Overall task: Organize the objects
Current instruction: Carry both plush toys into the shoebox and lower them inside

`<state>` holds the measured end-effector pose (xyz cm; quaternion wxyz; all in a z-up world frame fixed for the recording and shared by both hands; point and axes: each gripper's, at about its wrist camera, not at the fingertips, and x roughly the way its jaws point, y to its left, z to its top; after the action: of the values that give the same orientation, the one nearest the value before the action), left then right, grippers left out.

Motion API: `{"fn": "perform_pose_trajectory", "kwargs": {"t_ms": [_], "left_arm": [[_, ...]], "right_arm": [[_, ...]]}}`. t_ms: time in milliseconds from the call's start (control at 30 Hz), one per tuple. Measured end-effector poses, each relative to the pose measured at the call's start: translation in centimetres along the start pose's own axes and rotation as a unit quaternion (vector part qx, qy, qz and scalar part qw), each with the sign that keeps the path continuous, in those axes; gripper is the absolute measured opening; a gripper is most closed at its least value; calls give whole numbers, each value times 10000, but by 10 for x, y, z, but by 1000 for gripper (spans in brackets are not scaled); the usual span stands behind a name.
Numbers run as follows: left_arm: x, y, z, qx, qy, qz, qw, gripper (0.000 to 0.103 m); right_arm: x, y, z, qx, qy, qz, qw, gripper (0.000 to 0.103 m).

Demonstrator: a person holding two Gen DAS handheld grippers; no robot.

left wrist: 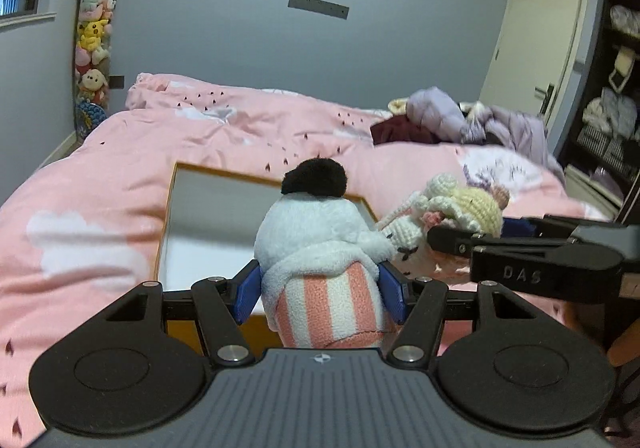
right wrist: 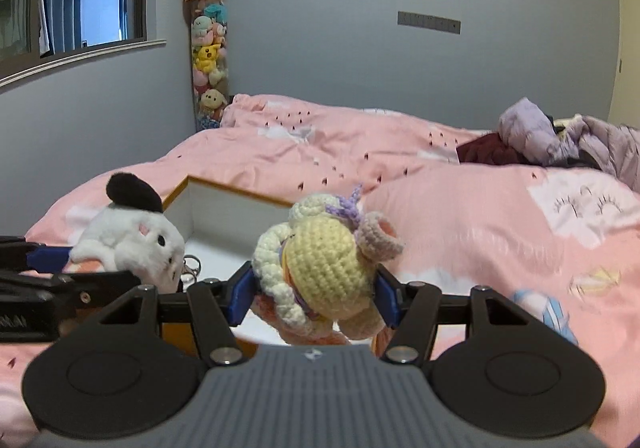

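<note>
The left gripper [left wrist: 320, 288] is clamping a white plush [left wrist: 320, 248], the right gripper [right wrist: 314, 296] a crochet doll [right wrist: 324, 264]; jaws closed on both, hovering near the open box [left wrist: 176, 215] on the bed [left wrist: 100, 167], probably for dropping in.

We see the left gripper [left wrist: 320, 288] clamping a white plush toy with black hat and pink-striped body [left wrist: 320, 260]. Ahead lies an open orange-rimmed white box [left wrist: 200, 215] on the pink quilt [left wrist: 100, 175]; to our right, the right gripper [left wrist: 460, 244] meets a cream crocheted doll [left wrist: 476, 207].
</note>
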<state>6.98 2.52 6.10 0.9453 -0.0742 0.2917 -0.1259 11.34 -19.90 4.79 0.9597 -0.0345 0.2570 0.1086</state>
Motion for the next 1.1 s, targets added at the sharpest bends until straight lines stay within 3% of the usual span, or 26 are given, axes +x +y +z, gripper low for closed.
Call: {"fn": "perform_pose_trajectory", "kwargs": {"t_ms": [167, 300, 533, 733, 867, 1100], "left_arm": [[26, 17, 20, -92, -83, 106, 9999, 71], [54, 21, 21, 38, -37, 108, 9999, 71], [109, 22, 1, 104, 568, 71, 9983, 71], [139, 18, -12, 242, 877, 135, 9958, 71], [152, 19, -15, 281, 1080, 177, 9936, 71], [171, 27, -21, 123, 1595, 320, 9866, 72]], "right_arm": [[44, -6, 12, -112, 157, -180, 9997, 63], [90, -10, 3, -215, 767, -99, 9968, 63], [147, -19, -15, -167, 1866, 355, 9816, 63], [175, -27, -24, -274, 2551, 399, 9657, 64], [180, -32, -30, -129, 2574, 463, 9651, 66], [161, -31, -32, -376, 1961, 305, 9794, 70]]}}
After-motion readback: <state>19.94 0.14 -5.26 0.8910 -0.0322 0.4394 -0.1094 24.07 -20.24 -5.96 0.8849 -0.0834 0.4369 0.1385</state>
